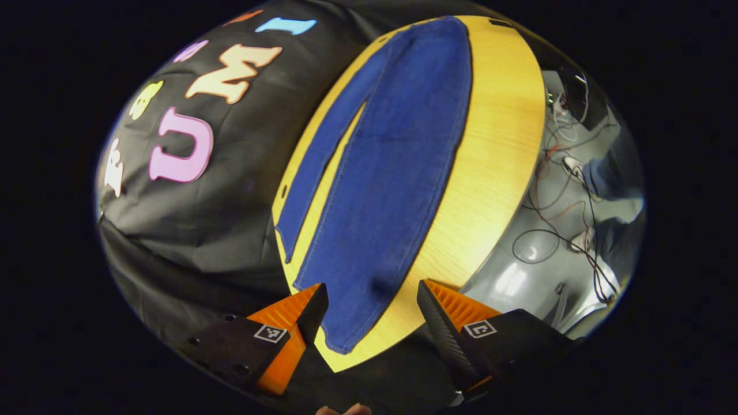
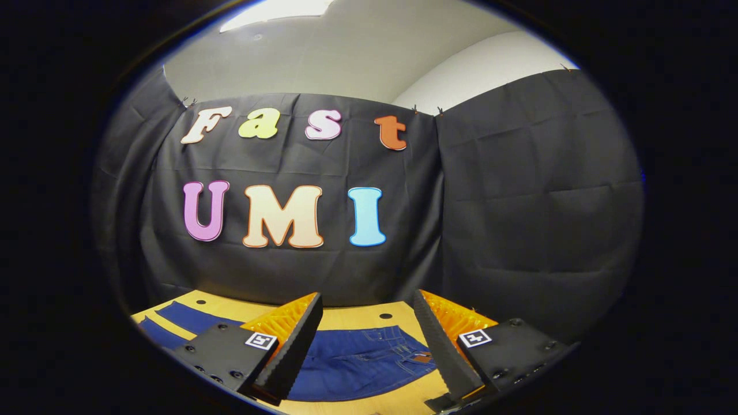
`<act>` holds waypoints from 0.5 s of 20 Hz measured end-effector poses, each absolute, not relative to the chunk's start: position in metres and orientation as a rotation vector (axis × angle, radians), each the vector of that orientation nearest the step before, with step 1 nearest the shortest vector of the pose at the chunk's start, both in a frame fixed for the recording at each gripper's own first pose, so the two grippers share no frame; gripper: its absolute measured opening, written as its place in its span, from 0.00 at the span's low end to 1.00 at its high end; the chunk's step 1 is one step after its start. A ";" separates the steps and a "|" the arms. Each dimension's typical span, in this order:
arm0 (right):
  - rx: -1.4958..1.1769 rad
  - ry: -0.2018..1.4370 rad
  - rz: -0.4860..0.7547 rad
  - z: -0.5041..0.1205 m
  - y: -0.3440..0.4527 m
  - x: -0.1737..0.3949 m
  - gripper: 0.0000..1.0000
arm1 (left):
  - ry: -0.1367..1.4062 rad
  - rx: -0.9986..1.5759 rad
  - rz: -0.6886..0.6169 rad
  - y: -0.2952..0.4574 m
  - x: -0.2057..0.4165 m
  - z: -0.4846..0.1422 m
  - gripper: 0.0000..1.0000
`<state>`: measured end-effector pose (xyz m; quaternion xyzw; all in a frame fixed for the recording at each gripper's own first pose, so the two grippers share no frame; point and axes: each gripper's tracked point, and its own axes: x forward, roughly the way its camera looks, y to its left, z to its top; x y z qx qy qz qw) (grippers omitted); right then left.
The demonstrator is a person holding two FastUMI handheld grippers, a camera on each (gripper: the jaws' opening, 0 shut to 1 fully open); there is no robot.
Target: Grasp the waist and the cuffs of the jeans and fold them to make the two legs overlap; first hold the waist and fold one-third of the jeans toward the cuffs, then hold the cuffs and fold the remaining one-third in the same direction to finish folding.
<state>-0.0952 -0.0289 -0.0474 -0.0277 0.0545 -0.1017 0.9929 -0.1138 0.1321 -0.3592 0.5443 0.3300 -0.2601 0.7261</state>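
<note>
Left gripper view, near: the left gripper [image 1: 372, 314] is held with fingers spread wide, nothing between them, above the cuff end of the jeans [image 1: 392, 173].
Jeans, middle ground: laid flat and full length on the wooden table [image 1: 501, 150]; the two legs are seen side by side, parted by a narrow wedge of bare wood (not overlapped).
Far end: the waist lies toward the top edge of the table; cables [image 1: 562, 190] are seen on the floor beyond.
Right gripper view, near: the right gripper [image 2: 366, 337] is likewise held apart and empty, raised over the waist end, where pockets and waistband are made out.
Progress: no fold is judged to have been made; leg overlap and both one-third folds are left.
</note>
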 end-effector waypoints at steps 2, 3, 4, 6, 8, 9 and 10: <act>-0.056 0.105 -0.215 -0.047 -0.032 -0.097 0.98 | 0.727 1.211 -0.595 0.129 -0.113 -0.365 0.93; -0.056 0.108 -0.220 -0.049 -0.034 -0.098 0.98 | 0.729 1.212 -0.601 0.129 -0.112 -0.367 0.92; -0.053 0.114 -0.224 -0.050 -0.035 -0.097 0.98 | 0.730 1.223 -0.607 0.128 -0.110 -0.369 0.87; -0.043 0.122 -0.230 -0.054 -0.037 -0.099 0.98 | 0.715 1.265 -0.624 0.125 -0.099 -0.371 0.84; -0.038 0.120 -0.236 -0.053 -0.040 -0.099 0.98 | 0.697 1.306 -0.649 0.122 -0.089 -0.372 0.84; -0.035 0.118 -0.237 -0.053 -0.040 -0.098 0.98 | 0.702 1.307 -0.663 0.122 -0.085 -0.374 0.84; -0.032 0.117 -0.238 -0.054 -0.040 -0.098 0.98 | 0.718 1.297 -0.675 0.123 -0.084 -0.377 0.83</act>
